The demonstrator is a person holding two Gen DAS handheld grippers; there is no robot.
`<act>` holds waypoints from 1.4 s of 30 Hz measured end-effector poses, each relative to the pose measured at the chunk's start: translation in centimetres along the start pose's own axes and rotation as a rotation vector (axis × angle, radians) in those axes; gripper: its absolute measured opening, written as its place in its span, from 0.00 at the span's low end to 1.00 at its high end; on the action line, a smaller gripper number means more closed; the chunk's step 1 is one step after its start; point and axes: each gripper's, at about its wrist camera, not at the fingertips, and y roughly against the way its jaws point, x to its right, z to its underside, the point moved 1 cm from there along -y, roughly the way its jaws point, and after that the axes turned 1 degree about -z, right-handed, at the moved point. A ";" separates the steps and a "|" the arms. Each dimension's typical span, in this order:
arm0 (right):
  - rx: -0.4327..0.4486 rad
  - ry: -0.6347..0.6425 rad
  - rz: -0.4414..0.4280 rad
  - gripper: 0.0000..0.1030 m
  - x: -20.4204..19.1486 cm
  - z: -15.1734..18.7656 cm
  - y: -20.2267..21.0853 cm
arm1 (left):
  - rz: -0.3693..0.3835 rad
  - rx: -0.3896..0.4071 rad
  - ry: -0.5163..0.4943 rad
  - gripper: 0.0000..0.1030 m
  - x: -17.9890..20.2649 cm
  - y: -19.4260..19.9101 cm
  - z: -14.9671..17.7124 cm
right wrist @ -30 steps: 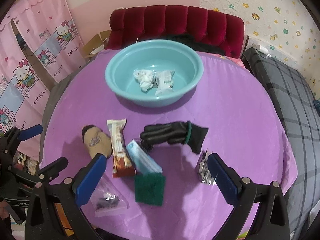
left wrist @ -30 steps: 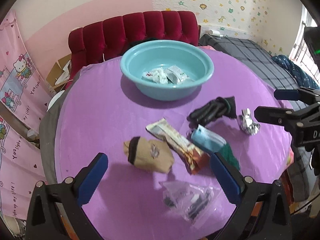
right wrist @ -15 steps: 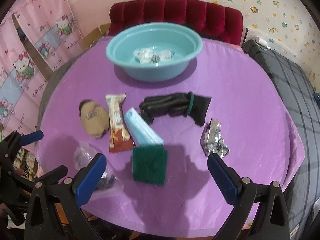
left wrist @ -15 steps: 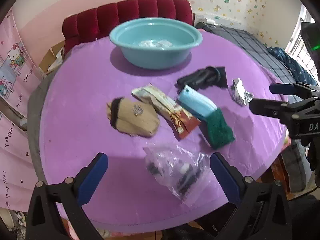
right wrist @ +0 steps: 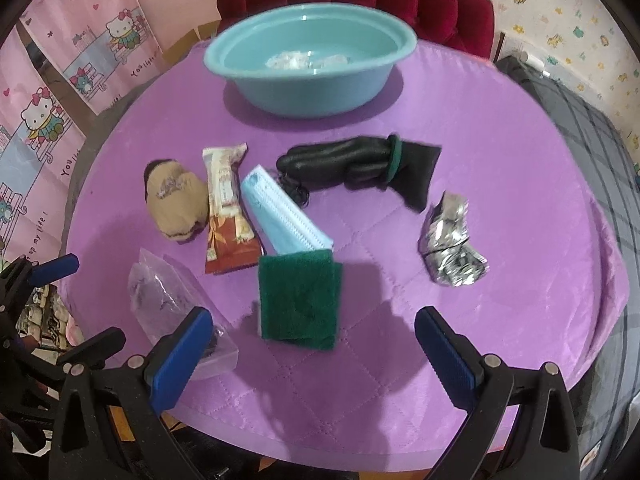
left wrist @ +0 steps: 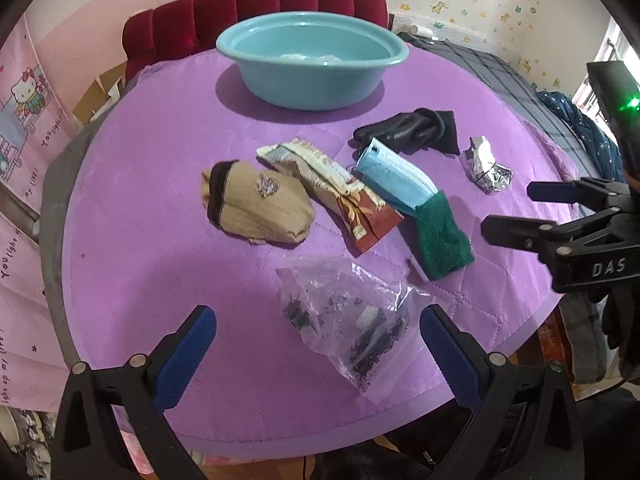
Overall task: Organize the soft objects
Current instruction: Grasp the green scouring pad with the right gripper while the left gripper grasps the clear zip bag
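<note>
- Left gripper (left wrist: pixel 318 344): jaws spread wide, nothing held, low over near table edge.
- Right gripper (right wrist: pixel 307 346): jaws spread wide too, empty.
- Clear plastic bag (left wrist: pixel 352 326) with dark bits lies between the left jaws, nearer its right finger; in the right wrist view it sits at the left finger of the right gripper, partly hidden by it.
- Green scouring pad (right wrist: pixel 298 296) just ahead of the right jaws, centred in the gap.
- Blue face mask (right wrist: pixel 284 214) beyond the pad, overlapping its far edge.
- Snack wrapper (right wrist: pixel 228 208) left of mask; tan sock (right wrist: pixel 176 200) further left, touching wrapper.
- Black glove (right wrist: pixel 360 164) with green cuff band, ahead and slightly right.
- Crumpled foil packet (right wrist: pixel 450 246) ahead of right finger, apart from the rest.
- Teal basin (right wrist: pixel 310 64) far ahead on purple tablecloth (right wrist: pixel 500 152), white crumpled items inside, blurred.
</note>
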 end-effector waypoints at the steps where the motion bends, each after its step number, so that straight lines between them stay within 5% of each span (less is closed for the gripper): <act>1: -0.010 0.000 -0.005 1.00 -0.1 0.1 -0.5 | 0.003 -0.004 0.003 1.00 0.0 -0.2 0.1; 18: -0.128 -0.004 -0.004 0.95 -0.4 -0.3 -8.4 | 0.008 -0.070 0.028 1.00 -0.3 -2.8 1.6; 23: -0.150 0.001 -0.022 0.53 -0.6 -0.4 -9.5 | 0.005 -0.083 0.021 1.00 -0.3 -3.2 1.8; 25: -0.154 -0.005 -0.032 0.08 -0.3 -0.3 -9.7 | 0.007 -0.082 0.019 1.00 -0.2 -3.3 1.8; 34: -0.141 -0.042 -0.122 0.06 0.8 0.5 -7.9 | 0.034 -0.079 0.022 1.00 0.1 -3.9 1.0; 42: -0.108 -0.037 -0.101 0.07 1.2 0.4 -5.1 | 0.062 -0.096 0.014 1.00 0.9 -5.3 0.0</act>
